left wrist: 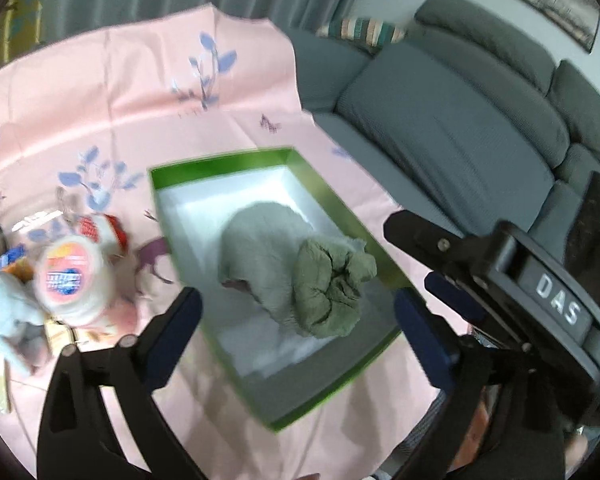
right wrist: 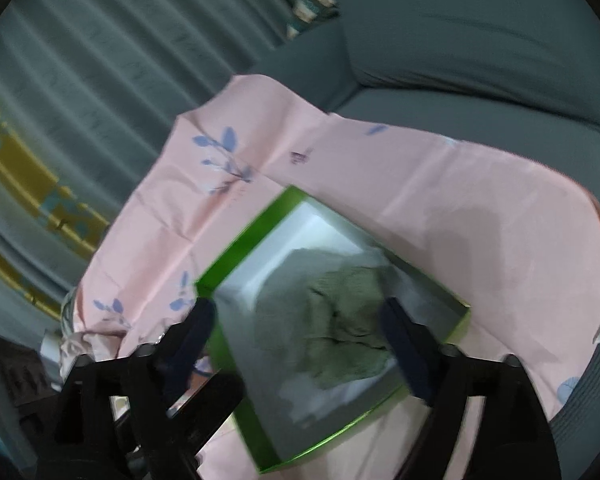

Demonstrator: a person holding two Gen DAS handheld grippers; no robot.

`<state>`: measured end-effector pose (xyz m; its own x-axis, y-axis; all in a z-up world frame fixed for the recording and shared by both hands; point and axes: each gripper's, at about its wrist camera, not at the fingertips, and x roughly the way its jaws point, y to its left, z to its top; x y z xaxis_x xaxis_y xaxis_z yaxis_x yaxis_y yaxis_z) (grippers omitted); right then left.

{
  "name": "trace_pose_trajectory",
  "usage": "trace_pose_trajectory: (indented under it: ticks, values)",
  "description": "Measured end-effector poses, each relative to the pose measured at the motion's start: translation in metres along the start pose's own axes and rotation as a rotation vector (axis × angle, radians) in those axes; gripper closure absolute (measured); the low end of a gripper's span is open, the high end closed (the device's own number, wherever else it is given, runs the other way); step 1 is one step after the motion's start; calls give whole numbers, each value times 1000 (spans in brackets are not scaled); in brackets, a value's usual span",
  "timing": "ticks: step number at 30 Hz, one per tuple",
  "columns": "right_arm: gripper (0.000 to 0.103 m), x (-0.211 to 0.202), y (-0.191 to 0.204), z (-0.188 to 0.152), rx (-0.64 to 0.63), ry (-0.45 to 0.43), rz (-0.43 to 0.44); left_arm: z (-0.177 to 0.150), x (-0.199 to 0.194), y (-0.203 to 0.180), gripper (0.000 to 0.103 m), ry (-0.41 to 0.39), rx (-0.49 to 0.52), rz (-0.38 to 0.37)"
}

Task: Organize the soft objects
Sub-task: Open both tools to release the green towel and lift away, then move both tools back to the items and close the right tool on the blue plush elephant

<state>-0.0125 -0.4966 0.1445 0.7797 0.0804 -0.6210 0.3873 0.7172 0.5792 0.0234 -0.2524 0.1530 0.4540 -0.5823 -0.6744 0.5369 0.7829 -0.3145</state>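
A green box (left wrist: pixel 220 161) with a white inside sits on the pink cloth. In it lie a pale grey soft bundle (left wrist: pixel 256 248) and an olive-green crumpled cloth (left wrist: pixel 332 284) at its right side. My left gripper (left wrist: pixel 296 312) is open and empty, above the box's near end. The right gripper's body (left wrist: pixel 500 264) shows at the right of this view. In the right wrist view the box (right wrist: pixel 244 248) and olive cloth (right wrist: pixel 348 312) sit below my right gripper (right wrist: pixel 300 320), which is open and empty.
At the left lie a round white lidded tub (left wrist: pixel 74 276), a red and white item (left wrist: pixel 104 232) and a pale blue plush toy (left wrist: pixel 4 312). A grey sofa (left wrist: pixel 440 120) stands beyond the pink cloth (left wrist: pixel 120 92). Curtains (right wrist: pixel 100 60) hang behind.
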Motion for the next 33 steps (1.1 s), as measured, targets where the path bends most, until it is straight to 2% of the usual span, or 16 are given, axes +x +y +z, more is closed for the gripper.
trace_pose_trajectory:
  ticks: [3,6,12,14,17,21,24,27,31,33]
  values:
    - [8,-9,21,-3,-58,-12,62,-6,-35,18,1,-66,-29,24]
    - [8,-15,41,-8,-111,-17,89,-17,-68,46,1,-115,-79,66]
    - [8,-24,78,-22,-217,-15,141,-48,-128,119,1,-196,-206,238]
    - [8,-25,87,-27,-240,-6,162,-62,-142,139,1,-200,-229,294]
    - [8,-20,108,-38,-296,30,195,-80,-154,172,1,-204,-292,358]
    - [8,-9,142,-58,-370,75,179,-110,-162,219,1,-209,-442,356]
    - [8,1,169,-79,-433,100,187,-127,-161,238,2,-219,-525,376]
    - [8,21,205,-109,-515,161,216,-128,-151,252,3,-167,-543,420]
    - [8,51,248,-142,-648,250,211,-133,-153,268,3,-163,-577,463]
    - [8,69,265,-152,-683,289,187,-134,-154,276,3,-158,-594,448]
